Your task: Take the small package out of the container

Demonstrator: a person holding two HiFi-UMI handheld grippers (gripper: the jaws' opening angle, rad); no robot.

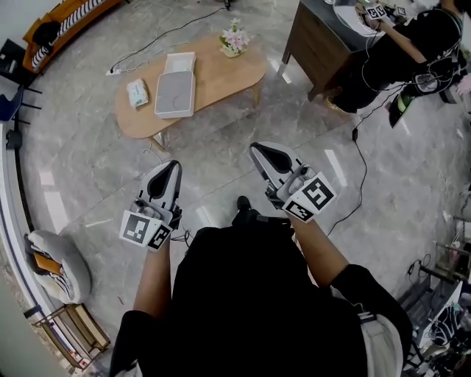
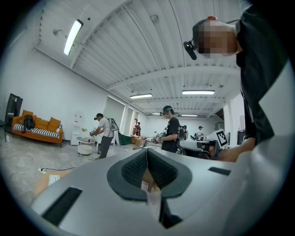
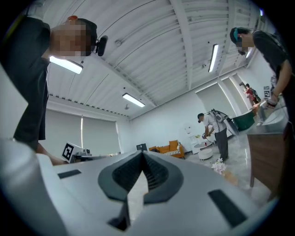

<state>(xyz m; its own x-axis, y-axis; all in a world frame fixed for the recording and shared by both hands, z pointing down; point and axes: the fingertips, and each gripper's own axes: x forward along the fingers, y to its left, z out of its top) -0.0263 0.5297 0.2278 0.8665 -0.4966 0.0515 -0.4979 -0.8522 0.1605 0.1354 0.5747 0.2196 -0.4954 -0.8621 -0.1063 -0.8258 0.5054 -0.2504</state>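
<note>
A flat grey-white container (image 1: 176, 85) lies shut on the oval wooden table (image 1: 221, 77), well ahead of me. A small pale package (image 1: 137, 93) lies on the tabletop just left of it, outside the container. My left gripper (image 1: 172, 165) and right gripper (image 1: 257, 148) are held out level over the floor, short of the table and touching nothing. In the left gripper view the dark pads (image 2: 133, 168) meet at the tip with nothing between them. The right gripper view shows its pads (image 3: 159, 175) likewise closed together and empty.
A small pot of flowers (image 1: 234, 38) stands at the table's far end. A dark wooden cabinet (image 1: 316, 44) with a person (image 1: 412, 51) at it is at the upper right. A black cable (image 1: 360, 169) crosses the floor. An orange sofa (image 1: 66, 18) lines the far left wall.
</note>
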